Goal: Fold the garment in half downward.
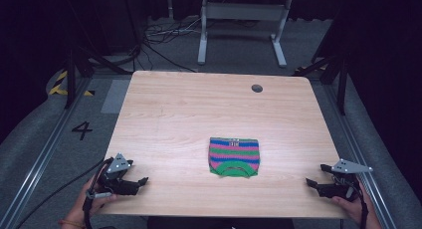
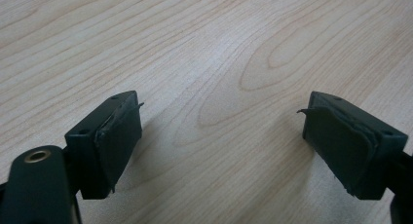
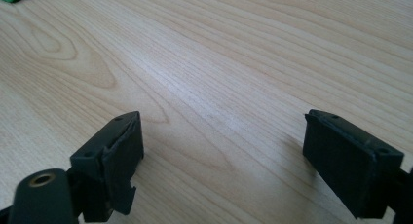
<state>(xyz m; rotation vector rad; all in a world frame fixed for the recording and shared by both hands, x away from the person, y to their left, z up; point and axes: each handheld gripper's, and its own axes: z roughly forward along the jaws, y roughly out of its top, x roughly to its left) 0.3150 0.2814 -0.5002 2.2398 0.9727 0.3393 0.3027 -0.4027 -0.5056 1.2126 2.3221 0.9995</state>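
Pale wood-grain table (image 1: 174, 109), round grommet hole (image 1: 257, 88) far right; folded striped knit garment (image 1: 234, 157) lying flat near centre, toward the near edge; left gripper (image 1: 141, 180) at near-left corner, jaws apart over bare wood; right gripper (image 1: 313, 176) at near-right corner, jaws apart, nothing held; grey floor beyond, cables (image 1: 164, 37), white desk frame (image 1: 242, 20), dark surrounds.

Folded striped knit garment (image 1: 234, 157) lying flat near table's front

Dark room; grey floor (image 1: 239, 50); white desk frame (image 1: 242, 12); floor cables (image 1: 164, 37).
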